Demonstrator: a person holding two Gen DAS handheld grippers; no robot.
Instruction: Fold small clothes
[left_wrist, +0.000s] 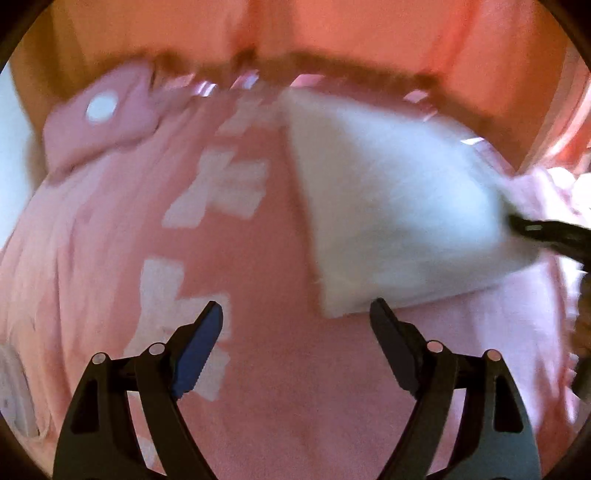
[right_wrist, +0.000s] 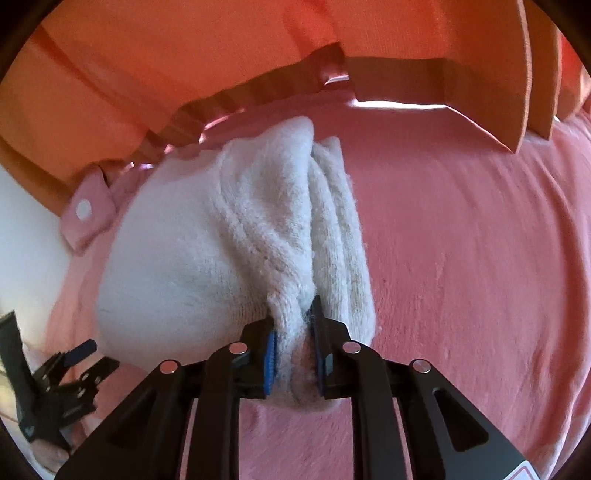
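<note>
A white knitted sock (right_wrist: 229, 236) lies bunched on a pink blanket (right_wrist: 461, 258). My right gripper (right_wrist: 293, 343) is shut on the sock's near end, the fabric pinched between the blue pads. In the left wrist view the sock (left_wrist: 388, 192) shows as a blurred white patch at the right, with the right gripper's tip (left_wrist: 532, 229) on its far right edge. My left gripper (left_wrist: 295, 314) is open and empty just above the blanket (left_wrist: 277, 387), its right finger close to the sock's near corner. The left gripper also shows in the right wrist view (right_wrist: 86, 356) at the lower left.
The pink blanket has white block lettering (left_wrist: 221, 184) and a pink tab with a white snap (left_wrist: 99, 107). An orange wooden frame (right_wrist: 184, 55) runs along the far side. A white surface (right_wrist: 29, 221) lies at the left.
</note>
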